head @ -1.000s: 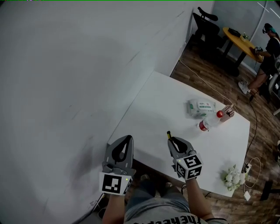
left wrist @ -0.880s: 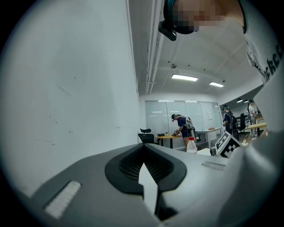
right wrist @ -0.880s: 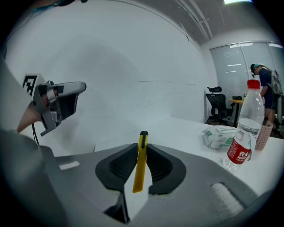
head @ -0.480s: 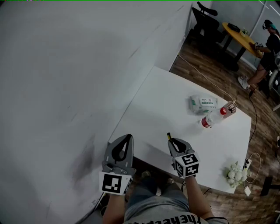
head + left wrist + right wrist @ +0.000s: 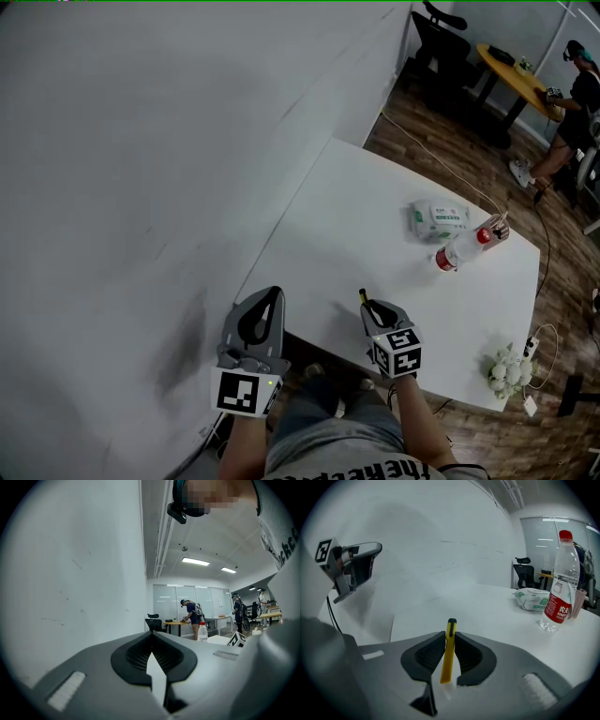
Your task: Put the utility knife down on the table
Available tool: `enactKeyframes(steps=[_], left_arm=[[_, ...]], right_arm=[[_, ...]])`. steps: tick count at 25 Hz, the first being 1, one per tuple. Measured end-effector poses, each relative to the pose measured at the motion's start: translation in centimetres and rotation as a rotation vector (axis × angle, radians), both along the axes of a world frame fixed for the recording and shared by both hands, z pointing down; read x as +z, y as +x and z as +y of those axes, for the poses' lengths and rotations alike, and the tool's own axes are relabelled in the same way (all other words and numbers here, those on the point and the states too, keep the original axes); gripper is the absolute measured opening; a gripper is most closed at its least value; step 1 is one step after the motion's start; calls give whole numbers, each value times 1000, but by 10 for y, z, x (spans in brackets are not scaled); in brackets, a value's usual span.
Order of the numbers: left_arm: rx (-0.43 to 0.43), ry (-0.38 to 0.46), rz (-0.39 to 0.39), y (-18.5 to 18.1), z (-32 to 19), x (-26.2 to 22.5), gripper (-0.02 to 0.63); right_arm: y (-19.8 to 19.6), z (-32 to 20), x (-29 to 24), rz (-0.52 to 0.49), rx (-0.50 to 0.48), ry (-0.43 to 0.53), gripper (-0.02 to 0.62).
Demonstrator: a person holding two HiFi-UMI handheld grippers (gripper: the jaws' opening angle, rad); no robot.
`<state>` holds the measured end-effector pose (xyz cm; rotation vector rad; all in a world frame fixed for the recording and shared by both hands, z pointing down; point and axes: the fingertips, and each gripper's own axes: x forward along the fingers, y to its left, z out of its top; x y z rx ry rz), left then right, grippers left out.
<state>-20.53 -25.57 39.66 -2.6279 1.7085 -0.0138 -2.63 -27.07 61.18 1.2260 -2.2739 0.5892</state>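
- We see our right gripper (image 5: pixel 449 637) clamped on the yellow utility knife (image 5: pixel 449 651), which stands between its 2 jaws with the black tip poking past them, over the white table (image 5: pixel 356 216) near its front edge.
- Our left gripper (image 5: pixel 152 641) has its jaws together on nothing, beside the table.

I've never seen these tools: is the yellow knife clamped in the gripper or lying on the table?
Clamped: the right gripper has its jaws shut on the utility knife, tip poking out.
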Motion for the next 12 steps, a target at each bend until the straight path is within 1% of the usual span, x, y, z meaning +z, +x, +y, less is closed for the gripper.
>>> enactKeyframes(steps=[12], left_arm=[[-2, -15, -1, -4, -4, 5, 14]], right_arm=[[3, 0, 26, 69, 7, -68, 64]])
